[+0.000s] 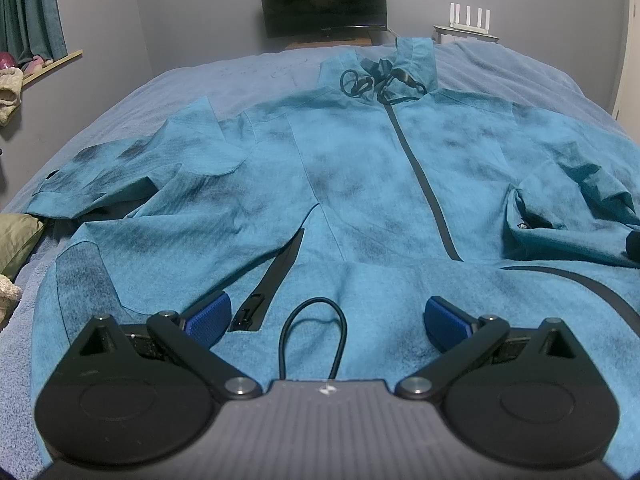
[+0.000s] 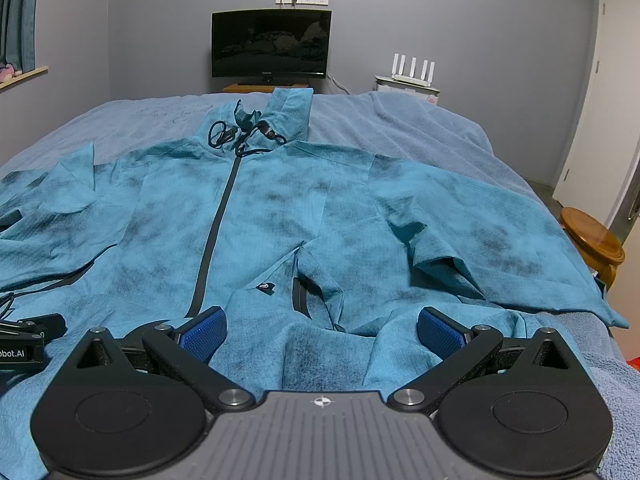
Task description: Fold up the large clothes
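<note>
A large teal jacket point(image 1: 352, 168) with a black front zipper point(image 1: 424, 184) lies face up on the bed, collar at the far end, sleeves spread to both sides. In the right wrist view the same jacket point(image 2: 280, 216) fills the bed. My left gripper point(image 1: 326, 316) hovers open over the hem left of the zipper, blue pads point(image 1: 210, 318) apart, nothing between them. My right gripper point(image 2: 322, 330) stands open over the hem on the right half, close to a pocket zip point(image 2: 300, 292). The left gripper's body point(image 2: 24, 344) shows at the left edge.
The bed has a pale blue cover point(image 2: 420, 128). Beyond its far end stand a dark monitor point(image 2: 272, 44) and a white router point(image 2: 414, 70). A wooden stool point(image 2: 592, 240) and a white door point(image 2: 600, 92) are on the right. A green cushion point(image 1: 18, 240) lies left.
</note>
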### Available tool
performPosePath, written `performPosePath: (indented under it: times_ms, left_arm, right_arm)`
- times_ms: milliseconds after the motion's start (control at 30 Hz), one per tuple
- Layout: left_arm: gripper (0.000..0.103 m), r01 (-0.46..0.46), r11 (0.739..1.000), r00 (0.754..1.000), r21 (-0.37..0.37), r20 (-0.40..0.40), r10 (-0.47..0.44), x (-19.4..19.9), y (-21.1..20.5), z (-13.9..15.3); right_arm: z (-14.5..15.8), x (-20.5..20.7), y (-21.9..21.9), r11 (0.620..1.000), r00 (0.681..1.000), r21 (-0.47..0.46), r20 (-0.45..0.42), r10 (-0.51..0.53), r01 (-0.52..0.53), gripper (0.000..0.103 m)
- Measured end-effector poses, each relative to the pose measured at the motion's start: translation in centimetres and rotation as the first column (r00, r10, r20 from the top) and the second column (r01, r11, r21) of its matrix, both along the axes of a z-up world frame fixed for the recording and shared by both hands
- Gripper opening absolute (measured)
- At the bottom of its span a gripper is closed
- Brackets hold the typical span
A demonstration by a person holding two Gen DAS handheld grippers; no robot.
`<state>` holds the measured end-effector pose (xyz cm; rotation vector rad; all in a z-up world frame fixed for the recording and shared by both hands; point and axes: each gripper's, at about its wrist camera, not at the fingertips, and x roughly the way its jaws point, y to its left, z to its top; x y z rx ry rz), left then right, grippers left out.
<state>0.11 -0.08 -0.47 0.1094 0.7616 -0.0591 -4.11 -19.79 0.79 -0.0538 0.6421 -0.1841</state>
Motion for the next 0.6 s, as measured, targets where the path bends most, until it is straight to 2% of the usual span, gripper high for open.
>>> performPosePath:
  times_ms: [600]
  left_arm:
    - [0.103,0.0,1.0,1.0,0.001,-0.001,0.0,0.02,-0.01,0.01]
  right_arm:
    - [-0.09,0.04,0.02,1.0,1.0,-0.002,-0.003,0.0,0.0,0.103]
